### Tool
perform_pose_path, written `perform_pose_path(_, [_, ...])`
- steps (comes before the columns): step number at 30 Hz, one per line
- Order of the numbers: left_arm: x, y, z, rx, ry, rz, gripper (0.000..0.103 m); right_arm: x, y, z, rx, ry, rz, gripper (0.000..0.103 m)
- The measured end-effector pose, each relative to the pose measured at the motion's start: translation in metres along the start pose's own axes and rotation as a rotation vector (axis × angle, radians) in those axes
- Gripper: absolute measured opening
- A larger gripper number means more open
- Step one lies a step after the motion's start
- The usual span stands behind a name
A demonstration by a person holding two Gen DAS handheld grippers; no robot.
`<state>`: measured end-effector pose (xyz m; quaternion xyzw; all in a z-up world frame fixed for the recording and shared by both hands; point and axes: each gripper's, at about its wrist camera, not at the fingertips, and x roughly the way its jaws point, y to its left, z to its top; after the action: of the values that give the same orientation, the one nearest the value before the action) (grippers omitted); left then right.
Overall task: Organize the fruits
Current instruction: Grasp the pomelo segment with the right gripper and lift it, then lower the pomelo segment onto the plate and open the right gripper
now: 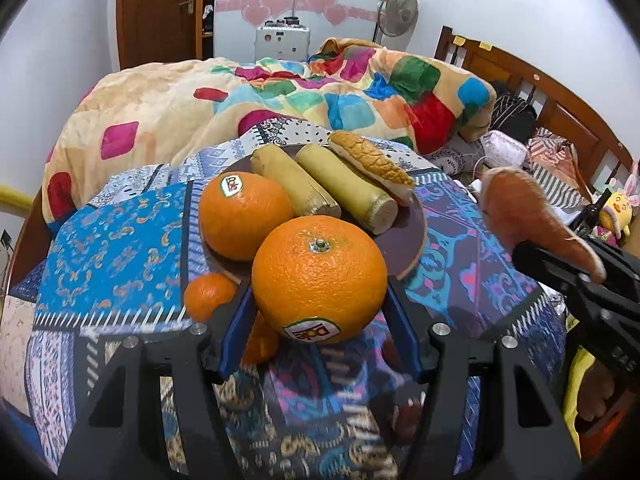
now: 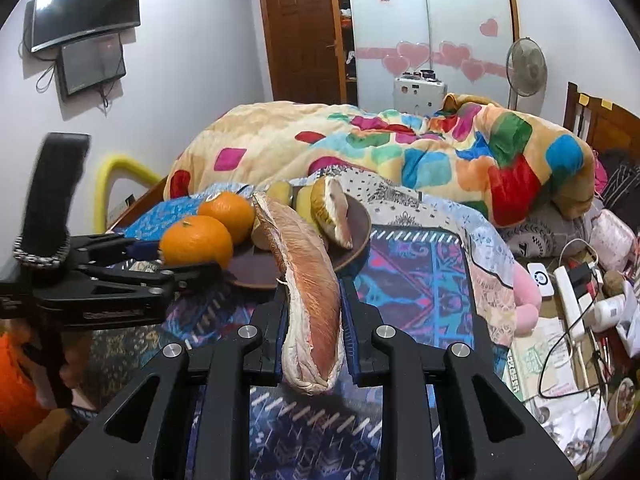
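Observation:
My left gripper (image 1: pixel 318 308) is shut on a large orange (image 1: pixel 319 278) with a Dole sticker, held just in front of a dark round plate (image 1: pixel 404 236). On the plate lie a second orange (image 1: pixel 244 216), two yellow sugarcane pieces (image 1: pixel 320 184) and a pomelo wedge (image 1: pixel 372 162). Two small tangerines (image 1: pixel 209 295) sit at the left fingers. My right gripper (image 2: pixel 314 304) is shut on a pink pomelo segment (image 2: pixel 310 276), held above the cloth in front of the plate (image 2: pixel 352 240). It shows in the left wrist view (image 1: pixel 532 220) at right.
A blue patterned cloth (image 1: pixel 120 240) covers the surface. A colourful quilt (image 1: pixel 320 92) lies heaped behind. Cables, a power strip (image 2: pixel 576 300) and clutter lie to the right. A fan (image 2: pixel 526 68) and wooden headboard (image 1: pixel 560 100) stand at the back.

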<state>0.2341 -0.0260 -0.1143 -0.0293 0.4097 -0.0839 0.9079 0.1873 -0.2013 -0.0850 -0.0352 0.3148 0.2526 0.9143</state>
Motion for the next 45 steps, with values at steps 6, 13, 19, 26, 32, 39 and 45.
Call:
perform_pose_path(6, [0.011, 0.003, 0.009, 0.008, -0.015, 0.028, 0.062, 0.009, -0.001, 0.002, -0.002, 0.005, 0.000, 0.021])
perform_pose_path(13, [0.026, -0.006, 0.015, 0.078, 0.004, 0.060, 0.062, 0.019, -0.001, 0.002, 0.000, 0.018, 0.004, 0.021])
perform_pose_path(19, [0.036, -0.004, 0.015, 0.070, 0.045, 0.042, 0.063, 0.022, -0.002, 0.004, 0.005, 0.023, 0.001, 0.021])
perform_pose_path(26, [0.021, 0.000, 0.013, 0.046, 0.030, 0.006, 0.064, 0.024, -0.001, 0.009, 0.004, 0.018, -0.005, 0.021])
perform_pose_path(32, [-0.015, 0.010, 0.015, 0.035, -0.068, 0.017, 0.065, 0.028, 0.006, 0.017, -0.005, 0.018, -0.007, 0.021])
perform_pose_path(39, [-0.043, 0.047, 0.018, 0.001, -0.135, 0.065, 0.070, 0.041, 0.020, 0.035, -0.048, 0.018, -0.018, 0.021])
perform_pose_path(45, [-0.039, 0.078, 0.016, -0.016, -0.124, 0.111, 0.070, 0.071, 0.030, 0.053, -0.078, 0.044, -0.033, 0.021])
